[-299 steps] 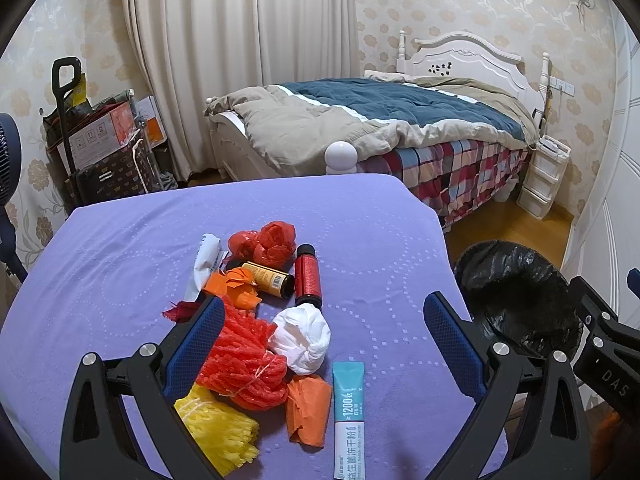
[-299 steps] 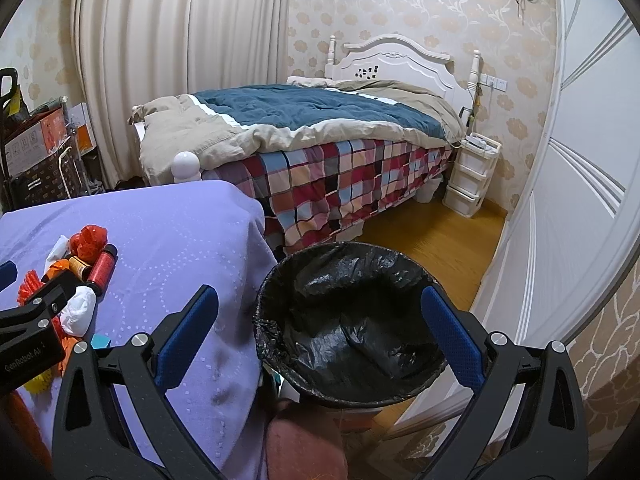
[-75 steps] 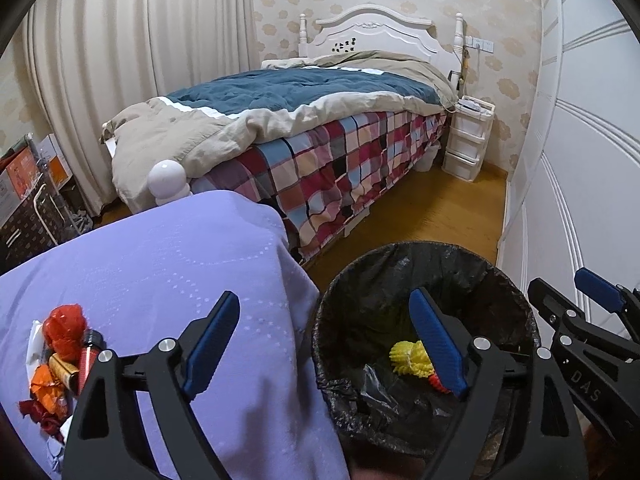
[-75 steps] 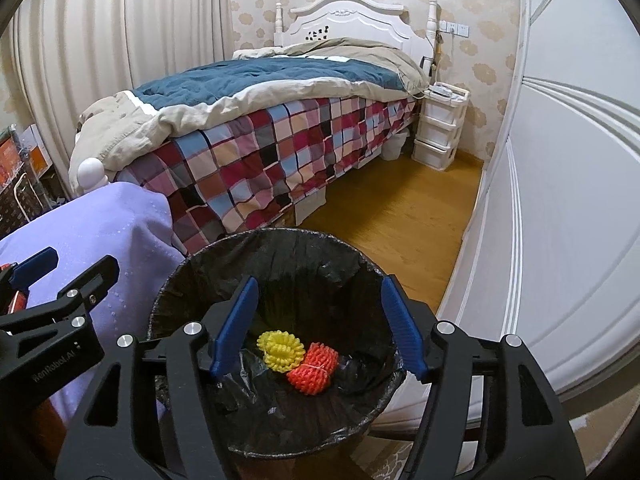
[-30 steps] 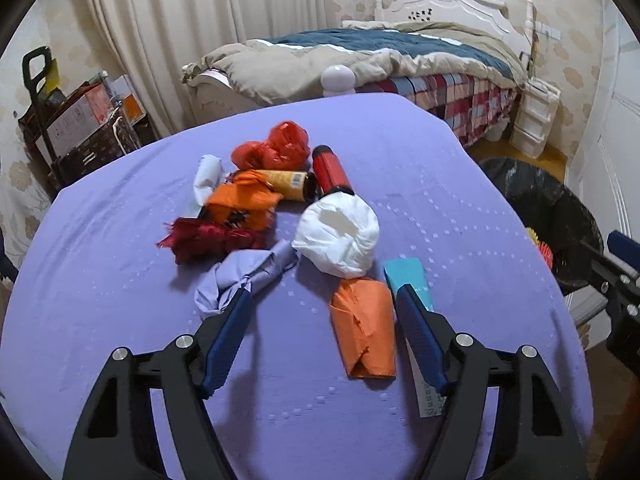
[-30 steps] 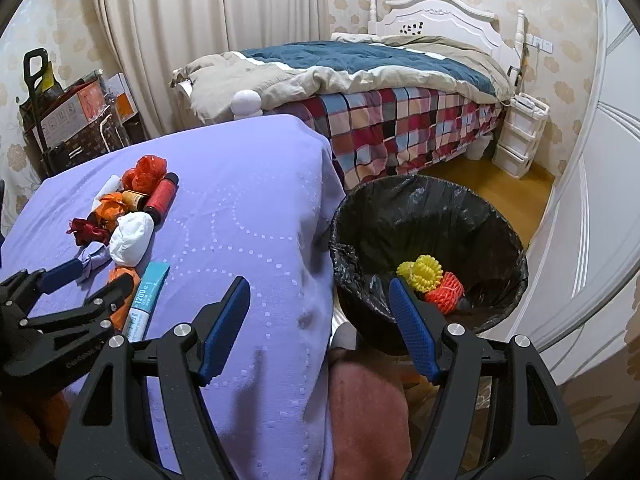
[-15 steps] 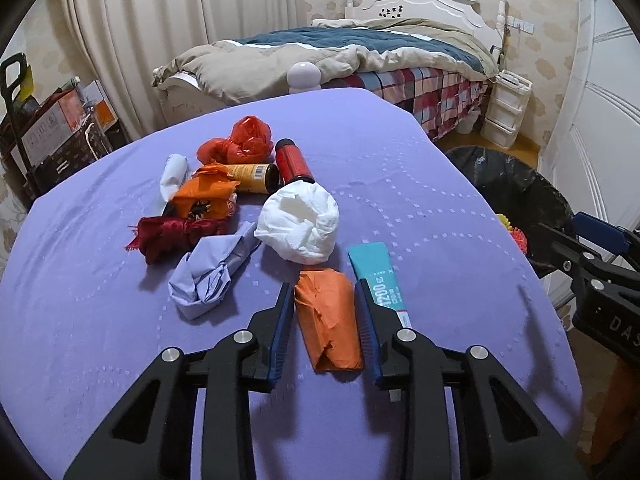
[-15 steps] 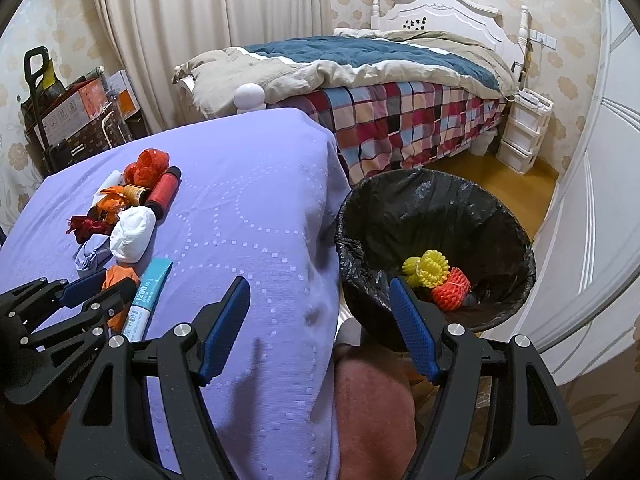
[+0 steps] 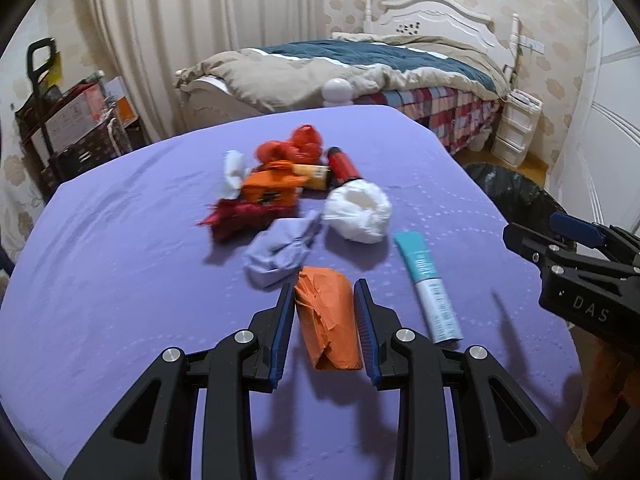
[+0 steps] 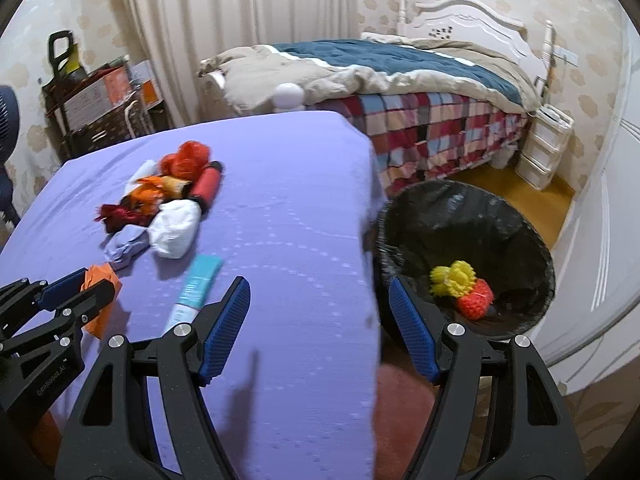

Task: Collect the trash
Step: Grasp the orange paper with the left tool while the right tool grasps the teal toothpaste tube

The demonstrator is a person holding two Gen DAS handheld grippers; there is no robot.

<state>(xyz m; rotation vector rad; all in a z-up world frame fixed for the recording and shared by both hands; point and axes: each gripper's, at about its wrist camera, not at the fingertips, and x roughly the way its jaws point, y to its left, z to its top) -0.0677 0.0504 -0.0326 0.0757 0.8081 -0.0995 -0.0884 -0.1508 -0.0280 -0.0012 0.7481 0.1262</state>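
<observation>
Orange wrapper (image 9: pixel 328 322) sits pinched between the blue pads of my left gripper (image 9: pixel 325 316), and its shadow on the purple cloth (image 9: pixel 120 280) suggests to me it is coming up off the surface, though I cannot be sure. I grip it at its far end so the rest hangs toward me and should stay clear of the teal tube (image 9: pixel 427 284) just right of the fingers. My right gripper (image 10: pixel 318 322) hangs spread and empty over the cloth's edge, with the black-lined bin (image 10: pixel 532 240) just to its right, probably so the path to the bin stays free. A second ago my left jaws stood wide around the wrapper; now they are pressed onto it. The bin already holds a yellow net (image 10: pixel 454 278) and a red net (image 10: pixel 476 298); the remaining heap, with the white bag (image 9: pixel 358 214) nearest, lies ahead of the left fingers.
</observation>
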